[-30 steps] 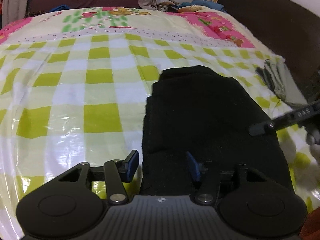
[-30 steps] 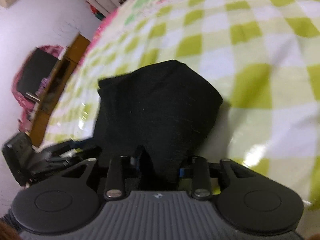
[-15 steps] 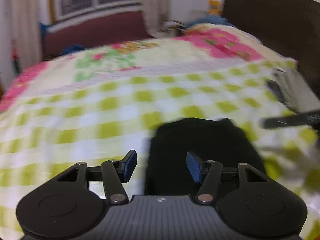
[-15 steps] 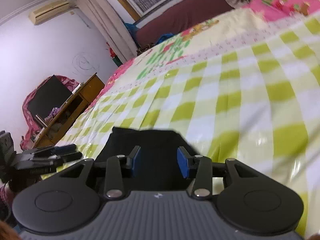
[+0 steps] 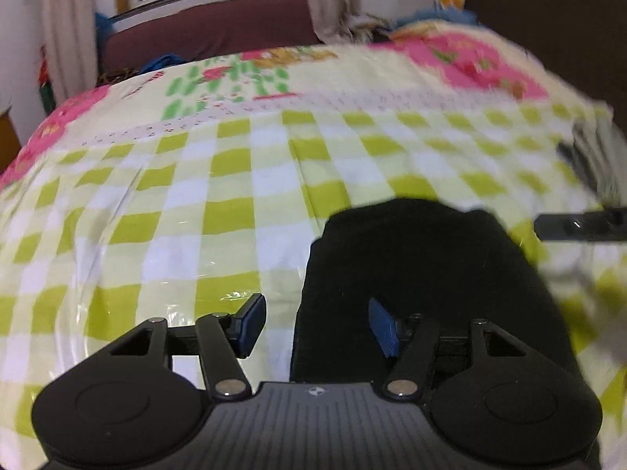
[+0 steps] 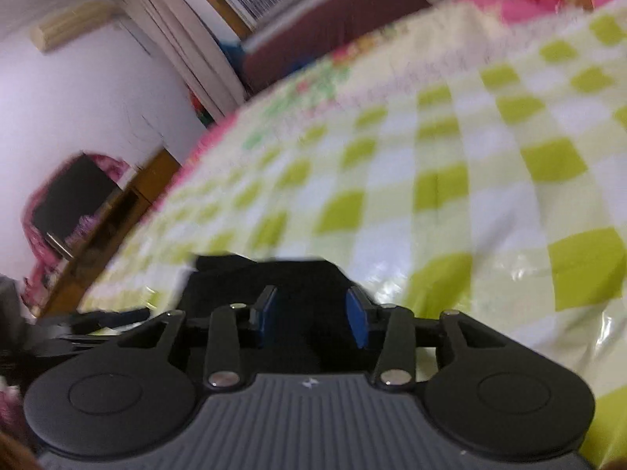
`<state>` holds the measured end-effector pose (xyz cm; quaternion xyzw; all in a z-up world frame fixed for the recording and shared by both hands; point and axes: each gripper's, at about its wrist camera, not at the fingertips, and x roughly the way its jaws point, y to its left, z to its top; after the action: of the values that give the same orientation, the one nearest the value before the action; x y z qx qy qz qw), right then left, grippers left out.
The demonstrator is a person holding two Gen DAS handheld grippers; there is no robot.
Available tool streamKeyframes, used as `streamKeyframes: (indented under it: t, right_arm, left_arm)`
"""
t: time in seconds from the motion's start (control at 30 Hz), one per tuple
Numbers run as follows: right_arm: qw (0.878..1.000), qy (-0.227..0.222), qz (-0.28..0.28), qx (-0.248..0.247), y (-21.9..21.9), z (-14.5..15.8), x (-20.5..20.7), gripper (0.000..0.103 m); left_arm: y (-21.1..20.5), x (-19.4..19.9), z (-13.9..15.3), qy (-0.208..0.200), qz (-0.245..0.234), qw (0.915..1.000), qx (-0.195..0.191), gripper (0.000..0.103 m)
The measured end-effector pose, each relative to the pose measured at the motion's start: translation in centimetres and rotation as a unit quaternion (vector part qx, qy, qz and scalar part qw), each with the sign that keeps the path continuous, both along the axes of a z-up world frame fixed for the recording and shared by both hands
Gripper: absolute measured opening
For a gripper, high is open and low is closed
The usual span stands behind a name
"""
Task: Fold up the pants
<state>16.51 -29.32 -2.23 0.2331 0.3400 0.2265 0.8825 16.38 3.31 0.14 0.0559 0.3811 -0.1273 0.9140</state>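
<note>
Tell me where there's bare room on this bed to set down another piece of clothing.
Most free: the green checked sheet left of the folded black pants, up to the floral blanket. In the right wrist view the checks right of the pants are bare too. Crowded: the right edge in the left wrist view, where a blurred grey item lies.

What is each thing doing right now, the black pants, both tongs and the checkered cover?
Black pants: folded into a compact stack, lying on the bed, not gripped.
Left tongs: opening, nothing pinched between them.
Right tongs: open, empty, above the pants.
Checkered cover: spread over the bed, shiny, slightly wrinkled.
</note>
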Motion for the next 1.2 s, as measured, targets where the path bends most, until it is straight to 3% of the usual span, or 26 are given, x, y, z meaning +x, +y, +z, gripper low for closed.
streamKeyframes:
  t: [0.1,0.17,0.2,0.23,0.3,0.37,0.43,0.57,0.73,0.93,1.1,1.2]
  right_arm:
    - [0.998,0.023,0.03,-0.043,3.7,-0.1,2.2,0.04]
    - [0.992,0.059,0.02,-0.106,6.1,-1.8,4.7,0.042]
    - [0.99,0.089,0.005,-0.113,6.5,-2.6,5.6,0.042]
    - [0.99,0.1,-0.004,-0.098,6.5,-2.3,5.6,0.043]
    - [0.996,0.062,-0.008,-0.07,5.8,-0.1,3.5,0.043]
    - [0.998,0.043,-0.017,-0.051,4.7,1.4,0.7,0.044]
    - [0.998,0.054,-0.036,-0.027,3.2,1.8,-2.3,0.047]
    - [0.993,0.097,-0.055,0.033,1.3,-0.4,-6.9,0.052]
    - [0.983,0.144,-0.065,0.088,1.8,-3.2,-7.0,0.052]
    - [0.987,0.13,-0.063,0.066,2.9,-2.2,-6.2,0.06]
    - [0.991,0.104,-0.077,0.036,3.3,-1.0,-7.5,0.06]
    - [0.991,0.108,-0.074,0.014,4.3,-1.0,-7.9,0.06]
  left_arm:
    - [-0.4,0.4,-1.9,0.006,0.018,0.9997,0.013,0.074]
    - [0.1,0.9,-3.0,0.018,0.037,0.9992,-0.005,0.078]
    - [0.7,0.9,-3.0,0.026,0.05,0.9981,-0.022,0.079]
    - [1.4,0.7,-2.7,0.034,0.064,0.9965,-0.041,0.079]
    - [2.3,-0.2,-1.7,0.025,0.07,0.9953,-0.063,0.078]
    - [2.4,-1.4,-0.9,0.007,0.041,0.9975,-0.057,0.078]
    - [2.2,-2.2,-0.5,-0.001,0.015,0.9985,-0.053,0.078]
    - [2.1,-2.8,-1.1,0.009,-0.021,0.9984,-0.052,0.078]
    - [2.3,-2.0,-2.3,0.037,-0.04,0.9969,-0.057,0.079]
    - [2.3,-3.3,-1.0,0.038,-0.066,0.9948,-0.068,0.078]
    - [0.6,-5.1,-0.8,0.008,-0.053,0.9986,-0.006,0.078]
    - [0.2,-5.7,-1.2,0.006,-0.035,0.9993,-0.012,0.079]
